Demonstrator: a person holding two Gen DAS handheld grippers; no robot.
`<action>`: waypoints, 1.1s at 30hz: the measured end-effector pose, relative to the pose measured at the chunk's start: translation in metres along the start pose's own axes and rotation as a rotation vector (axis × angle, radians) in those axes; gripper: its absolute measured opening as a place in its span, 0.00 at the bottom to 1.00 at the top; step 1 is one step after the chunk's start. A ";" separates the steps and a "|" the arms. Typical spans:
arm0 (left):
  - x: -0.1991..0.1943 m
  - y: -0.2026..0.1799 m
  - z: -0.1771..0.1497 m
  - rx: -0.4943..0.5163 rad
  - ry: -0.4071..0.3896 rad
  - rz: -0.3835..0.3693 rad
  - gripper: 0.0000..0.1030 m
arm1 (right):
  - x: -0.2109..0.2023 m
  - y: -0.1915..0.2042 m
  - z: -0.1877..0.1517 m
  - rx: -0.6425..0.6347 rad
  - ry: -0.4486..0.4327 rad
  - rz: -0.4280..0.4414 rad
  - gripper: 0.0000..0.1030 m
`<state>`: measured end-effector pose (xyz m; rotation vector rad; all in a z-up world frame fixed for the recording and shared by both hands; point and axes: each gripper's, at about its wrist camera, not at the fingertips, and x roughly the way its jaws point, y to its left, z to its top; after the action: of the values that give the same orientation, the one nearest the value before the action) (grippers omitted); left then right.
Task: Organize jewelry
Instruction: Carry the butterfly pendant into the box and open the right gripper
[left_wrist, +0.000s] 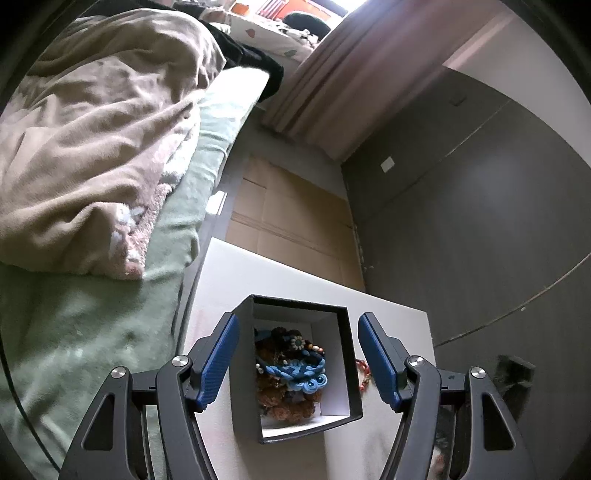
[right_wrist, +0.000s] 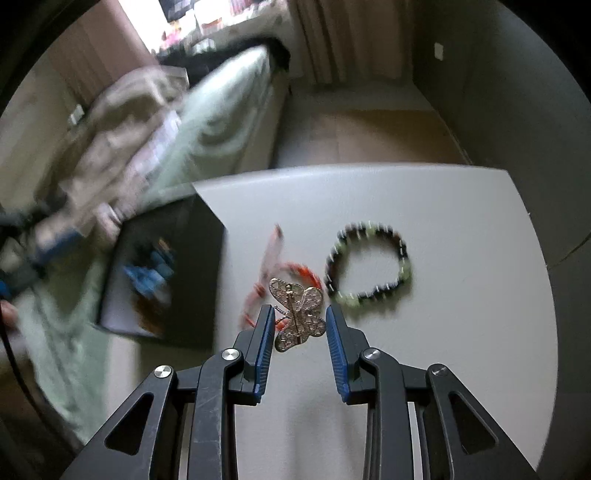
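My right gripper (right_wrist: 299, 309) is shut on a gold filigree butterfly brooch (right_wrist: 297, 314), pinched by its wings and held above the white table (right_wrist: 443, 332). Beyond it a red bead bracelet (right_wrist: 295, 267) and a green and black bead bracelet (right_wrist: 369, 262) lie on the table. To the left stands an open black box (right_wrist: 199, 266). In the left wrist view my left gripper (left_wrist: 297, 317) hovers open over that black box (left_wrist: 242, 406), with one finger on each side and a gap to its walls. Inside lies a heap of jewelry (left_wrist: 291, 373), blue and brown. The red bracelet (left_wrist: 364, 373) shows just right of the box.
A bed with a green sheet (left_wrist: 74, 350) and a rumpled beige blanket (left_wrist: 92, 147) runs along the table's left side. Flattened cardboard (left_wrist: 288, 214) lies on the floor beyond the table. A curtain (left_wrist: 351, 74) and a dark wardrobe (left_wrist: 480, 221) stand to the right.
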<state>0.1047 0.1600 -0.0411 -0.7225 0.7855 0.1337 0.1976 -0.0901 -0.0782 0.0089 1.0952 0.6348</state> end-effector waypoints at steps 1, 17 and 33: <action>0.000 0.000 0.000 0.000 -0.001 0.000 0.66 | -0.005 0.000 0.002 0.019 -0.022 0.025 0.29; -0.017 0.019 0.008 -0.022 -0.048 0.033 0.66 | -0.001 0.070 0.013 0.045 -0.118 0.377 0.29; -0.010 0.002 0.000 0.037 -0.011 0.034 0.66 | -0.015 0.009 0.011 0.202 -0.097 0.248 0.57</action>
<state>0.0970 0.1633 -0.0352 -0.6732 0.7878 0.1538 0.1979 -0.0865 -0.0574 0.3514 1.0684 0.7352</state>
